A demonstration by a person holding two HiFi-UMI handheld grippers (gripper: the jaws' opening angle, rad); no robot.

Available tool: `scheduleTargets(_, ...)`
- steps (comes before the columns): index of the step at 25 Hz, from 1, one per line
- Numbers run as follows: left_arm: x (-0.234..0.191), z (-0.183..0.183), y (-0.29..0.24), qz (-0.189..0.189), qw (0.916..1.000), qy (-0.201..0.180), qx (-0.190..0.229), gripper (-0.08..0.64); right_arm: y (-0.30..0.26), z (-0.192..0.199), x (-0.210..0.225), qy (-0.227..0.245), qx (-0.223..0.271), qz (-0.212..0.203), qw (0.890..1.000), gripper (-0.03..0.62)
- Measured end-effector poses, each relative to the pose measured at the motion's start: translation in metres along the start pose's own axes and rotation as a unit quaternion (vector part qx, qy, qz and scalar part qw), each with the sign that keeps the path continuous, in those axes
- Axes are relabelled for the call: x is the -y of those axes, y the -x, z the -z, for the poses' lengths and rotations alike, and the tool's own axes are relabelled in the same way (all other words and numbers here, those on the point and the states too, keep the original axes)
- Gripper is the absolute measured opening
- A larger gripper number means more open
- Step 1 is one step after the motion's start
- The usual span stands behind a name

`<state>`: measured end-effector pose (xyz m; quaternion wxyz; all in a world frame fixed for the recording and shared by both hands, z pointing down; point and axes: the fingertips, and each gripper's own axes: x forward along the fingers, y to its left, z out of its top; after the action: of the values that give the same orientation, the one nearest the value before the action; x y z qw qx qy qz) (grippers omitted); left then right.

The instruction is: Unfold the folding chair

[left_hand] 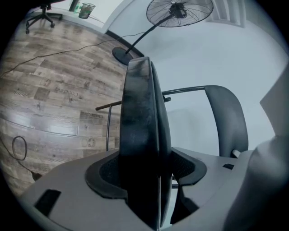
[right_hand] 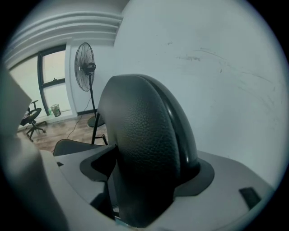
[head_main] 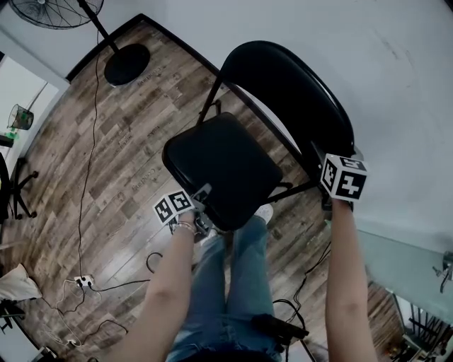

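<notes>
A black folding chair stands against the white wall, its padded seat (head_main: 219,166) angled out from the backrest (head_main: 297,92). My left gripper (head_main: 205,196) is at the seat's near edge. In the left gripper view the seat (left_hand: 142,113) runs edge-on between the jaws of that gripper (left_hand: 144,173), and both pads lie against it. My right gripper (head_main: 328,157) is at the backrest's right side, mostly hidden by its marker cube. In the right gripper view the backrest (right_hand: 144,131) fills the space between the jaws of that gripper (right_hand: 149,178), with a dark gap at the left pad.
A floor fan's round base (head_main: 126,63) stands at the back left. Cables and a power strip (head_main: 83,281) lie on the wood floor. The person's legs in jeans (head_main: 226,297) stand right in front of the chair. An office chair (left_hand: 43,11) is far off.
</notes>
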<state>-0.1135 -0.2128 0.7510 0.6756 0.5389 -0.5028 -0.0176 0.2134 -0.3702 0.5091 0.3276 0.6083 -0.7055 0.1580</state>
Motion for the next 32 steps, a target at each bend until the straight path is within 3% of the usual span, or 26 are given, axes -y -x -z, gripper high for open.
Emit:
scheduleTargets(11,-0.051,0.004,0.002,0.018,0.9998,0.008,-0.007,0.285,-0.006,0.016,-0.014,0.010,0.019,0.024,0.999,0.422)
scheduleTargets(32,-0.151,0.012,-0.014,0.024,0.9989,0.025,-0.032,0.336,-0.039,0.058,-0.029,-0.003,0.024,0.010,1.000,0.437)
